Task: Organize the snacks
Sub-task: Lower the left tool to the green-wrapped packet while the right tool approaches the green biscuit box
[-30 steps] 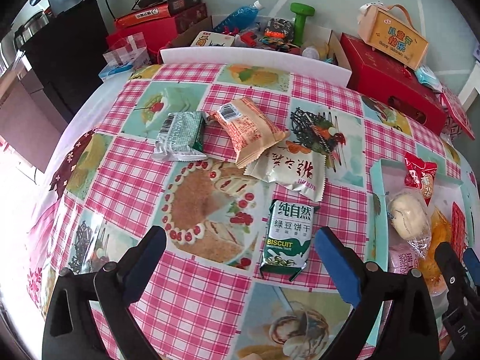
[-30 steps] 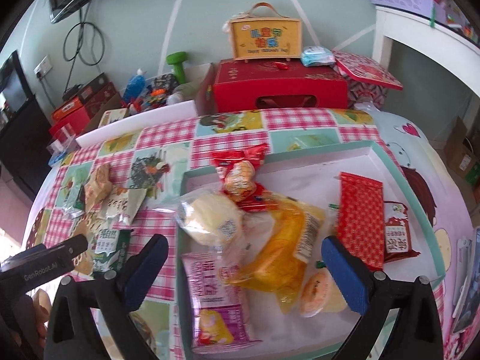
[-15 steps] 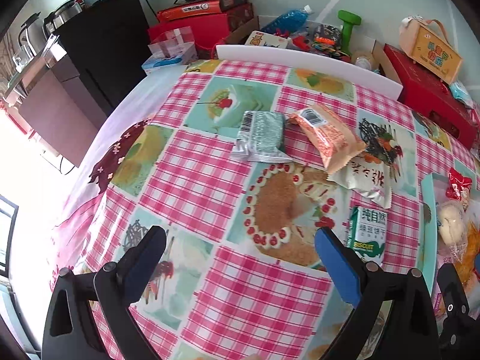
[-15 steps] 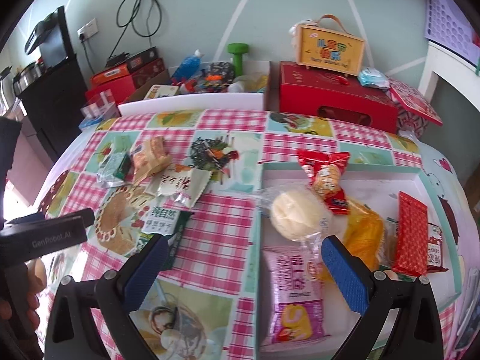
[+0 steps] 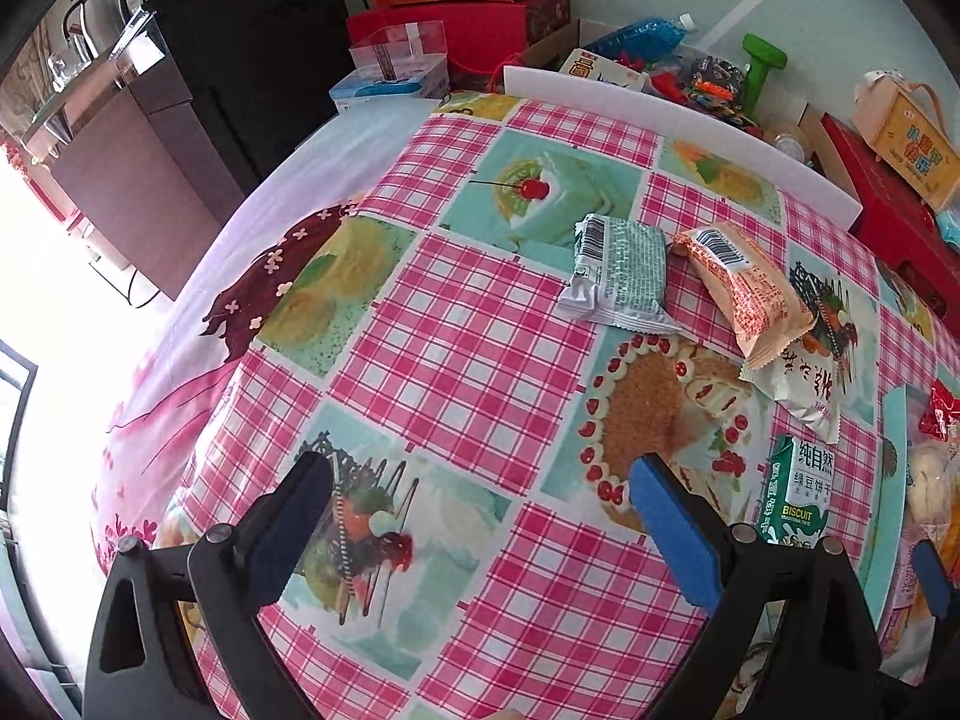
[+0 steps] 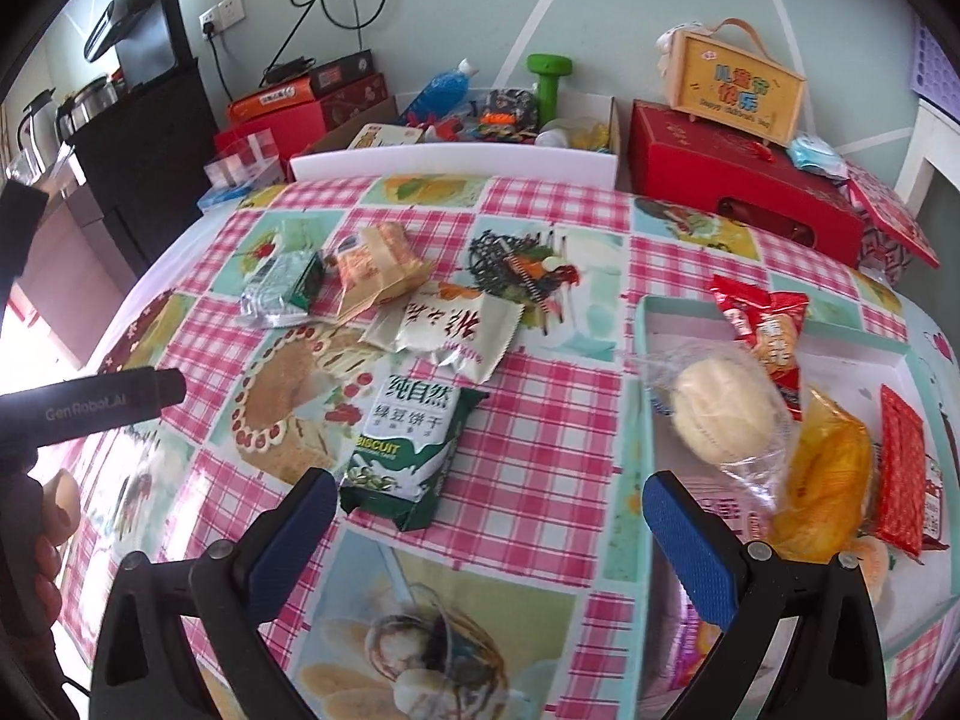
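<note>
Up close, the left wrist view has the left gripper [image 5: 477, 531] spread wide and empty over the checked tablecloth [image 5: 456, 348], having swung left since a second ago so the black cabinet [image 5: 240, 48] now shows. A green wrapped snack [image 5: 624, 276] and an orange packet [image 5: 744, 294] lie touching; the biscuit pack [image 5: 801, 489] sits far right. From the right wrist view, the right gripper [image 6: 483, 507] is likewise spread, empty, and has shifted left: the biscuit pack [image 6: 408, 450] now lies just ahead. Only here is the tray [image 6: 630, 480] clear, holding a round bun [image 6: 723, 411], a yellow packet [image 6: 831, 480] and red packets [image 6: 765, 330].
</note>
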The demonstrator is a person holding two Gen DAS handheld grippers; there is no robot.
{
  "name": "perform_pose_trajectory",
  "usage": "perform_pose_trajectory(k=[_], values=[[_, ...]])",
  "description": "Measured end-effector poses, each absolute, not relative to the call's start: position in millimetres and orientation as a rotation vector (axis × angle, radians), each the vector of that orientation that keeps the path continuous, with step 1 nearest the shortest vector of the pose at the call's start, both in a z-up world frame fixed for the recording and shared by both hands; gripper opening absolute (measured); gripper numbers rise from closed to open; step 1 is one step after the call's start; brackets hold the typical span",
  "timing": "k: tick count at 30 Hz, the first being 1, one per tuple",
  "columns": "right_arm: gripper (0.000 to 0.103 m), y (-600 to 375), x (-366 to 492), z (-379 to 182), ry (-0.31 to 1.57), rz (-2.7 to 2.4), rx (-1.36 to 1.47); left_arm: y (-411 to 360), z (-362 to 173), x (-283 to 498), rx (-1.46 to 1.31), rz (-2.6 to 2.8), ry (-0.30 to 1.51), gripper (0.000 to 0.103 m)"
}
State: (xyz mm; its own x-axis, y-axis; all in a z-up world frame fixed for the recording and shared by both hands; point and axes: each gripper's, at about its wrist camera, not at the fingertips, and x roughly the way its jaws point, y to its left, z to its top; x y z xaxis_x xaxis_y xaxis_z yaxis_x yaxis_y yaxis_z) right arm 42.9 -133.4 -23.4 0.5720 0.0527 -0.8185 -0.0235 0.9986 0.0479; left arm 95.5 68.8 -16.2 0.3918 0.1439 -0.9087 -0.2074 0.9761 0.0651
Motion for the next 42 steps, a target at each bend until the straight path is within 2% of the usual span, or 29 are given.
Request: perform_pose_trajectory(k=[21,36,38,42], values=[[0.103,-106,69,-68,1.028,0.023,-0.021,72,-29,115,-0.075,0.2,1.167,0.099],[0.103,-129,84,-68,1.019,-0.037,0.021,55,-25,178,-0.098,0.086,1.02,0.099],[0.101,-132,83,-67,1.014,-0.037,0.029,55,-32,186,-0.098,0.082,1.019,0.099],[0.084,-136,85,-67,1.018,-0.043,0.049,57,-44,194,-0.12,0.056,1.032,0.099]])
